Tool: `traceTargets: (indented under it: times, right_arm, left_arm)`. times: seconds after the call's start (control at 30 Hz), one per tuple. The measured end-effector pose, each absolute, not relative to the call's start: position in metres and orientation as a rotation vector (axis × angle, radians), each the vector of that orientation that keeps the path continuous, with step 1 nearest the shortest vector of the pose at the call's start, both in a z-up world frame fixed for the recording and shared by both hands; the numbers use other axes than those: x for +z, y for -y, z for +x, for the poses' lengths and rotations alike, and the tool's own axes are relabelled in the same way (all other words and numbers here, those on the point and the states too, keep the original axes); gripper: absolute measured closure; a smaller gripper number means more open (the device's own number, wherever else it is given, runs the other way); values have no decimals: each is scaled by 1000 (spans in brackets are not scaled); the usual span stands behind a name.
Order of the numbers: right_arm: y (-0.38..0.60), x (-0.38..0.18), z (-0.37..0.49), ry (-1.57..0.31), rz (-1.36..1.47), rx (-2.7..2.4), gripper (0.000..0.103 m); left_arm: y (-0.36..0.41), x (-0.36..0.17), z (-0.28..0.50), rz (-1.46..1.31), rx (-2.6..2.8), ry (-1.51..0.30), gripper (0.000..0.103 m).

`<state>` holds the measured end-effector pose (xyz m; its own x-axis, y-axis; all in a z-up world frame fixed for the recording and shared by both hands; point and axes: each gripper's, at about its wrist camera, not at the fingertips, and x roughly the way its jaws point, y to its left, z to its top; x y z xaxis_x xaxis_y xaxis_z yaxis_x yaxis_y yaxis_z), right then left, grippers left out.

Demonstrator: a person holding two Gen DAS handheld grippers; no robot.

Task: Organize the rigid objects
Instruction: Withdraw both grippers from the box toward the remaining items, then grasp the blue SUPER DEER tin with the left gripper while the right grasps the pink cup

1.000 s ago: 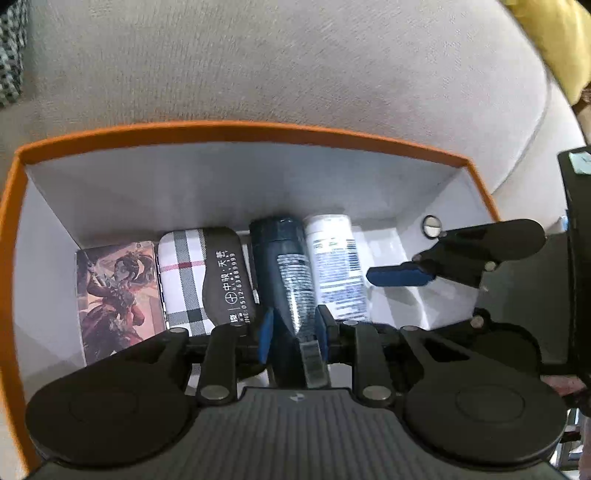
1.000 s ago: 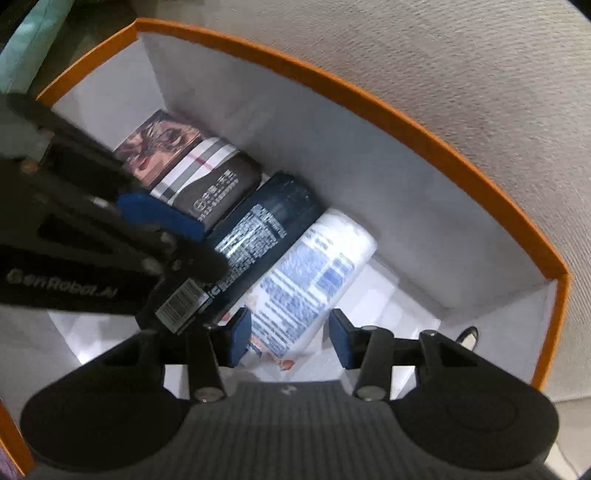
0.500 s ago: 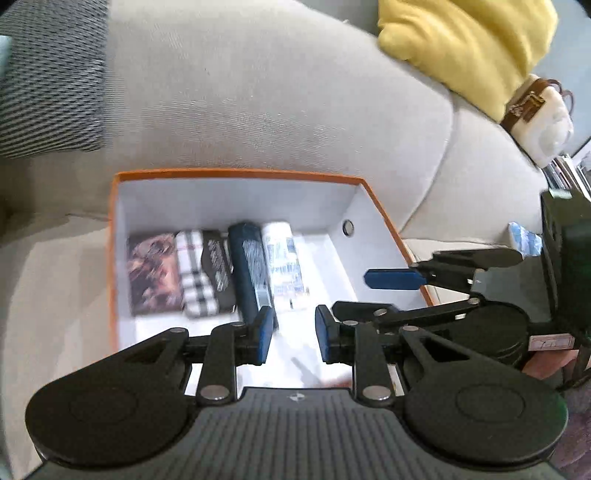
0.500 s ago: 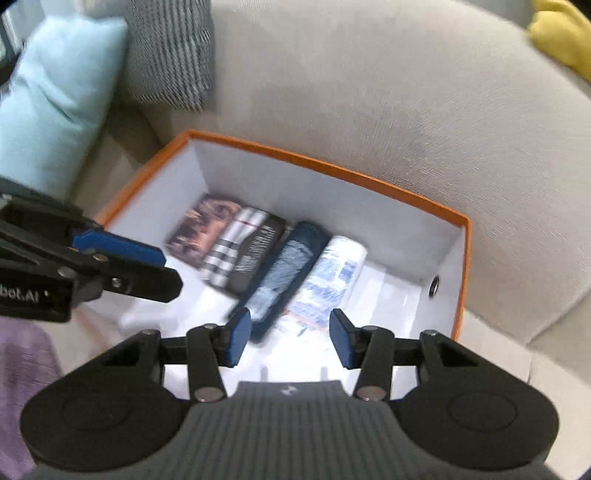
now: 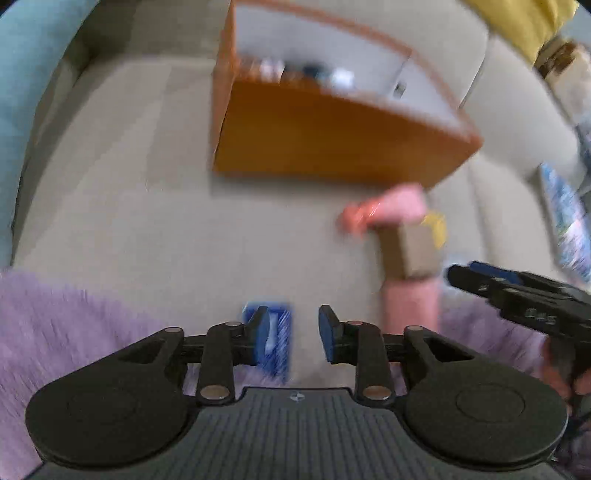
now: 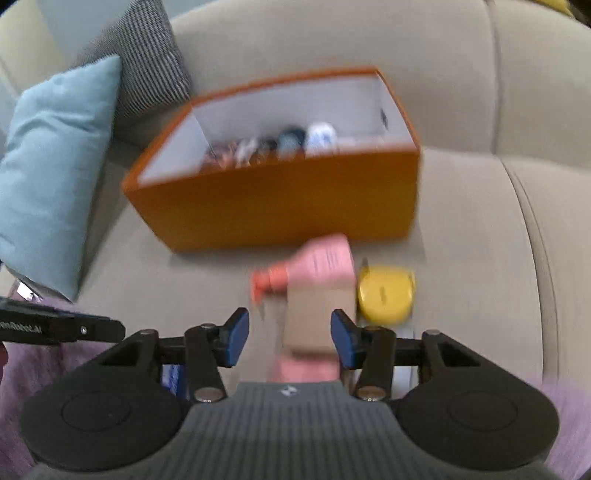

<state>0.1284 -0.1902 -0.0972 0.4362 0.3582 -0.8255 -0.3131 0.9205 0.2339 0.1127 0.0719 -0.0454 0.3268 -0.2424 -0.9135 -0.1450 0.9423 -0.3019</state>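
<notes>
An orange box [image 5: 332,140] [image 6: 280,206] with a white inside stands on the beige sofa seat and holds several items in a row. In front of it lie a pink bottle with a red cap [image 6: 317,262] [image 5: 384,206], a tan cardboard box [image 6: 314,317] [image 5: 410,251] and a yellow round tin [image 6: 384,295]. My right gripper [image 6: 290,341] is open and empty, low over the cardboard box. My left gripper [image 5: 290,338] is open and empty, over a small blue packet [image 5: 275,339]. Both views are motion-blurred.
A purple fuzzy cloth [image 5: 66,314] covers the near seat. A light blue cushion [image 6: 48,166] and a checked cushion [image 6: 147,62] lean at the left. A yellow cushion [image 5: 524,26] sits at the far right. A blue printed item [image 5: 565,221] lies right.
Both grippers have pulled up and back out of the orange box, toward the near edge of the seat. The dark blue bottle and white bottle stay inside the box.
</notes>
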Motion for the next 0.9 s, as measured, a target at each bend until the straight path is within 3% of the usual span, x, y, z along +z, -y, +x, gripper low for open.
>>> traceTargets:
  times: [0.1, 0.17, 0.27, 0.6, 0.7, 0.83, 0.9]
  right_arm:
    - [195, -118, 110, -1089, 69, 385, 48]
    - [196, -129, 103, -1105, 73, 373, 48]
    - [198, -139, 100, -1123, 65, 357, 46]
    - [202, -146, 100, -1116, 117, 354, 39]
    - [197, -149, 103, -1123, 98, 358, 37]
    - [188, -148, 104, -1109, 74, 385, 37]
    - [185, -148, 106, -1096, 67, 387, 37]
  left_arm:
    - [-60, -67, 105, -277, -64, -1269, 57]
    - [-49, -72, 101, -179, -56, -1238, 57]
    - [-41, -76, 101, -141, -74, -1246, 42]
    - [-23, -113, 125, -20, -16, -1339, 34]
    - [-19, -120, 130, -6, -23, -1357, 35]
    - [-17, -120, 130, 1, -19, -1346, 48]
    - [-23, -118, 126, -45, -17, -1324, 51]
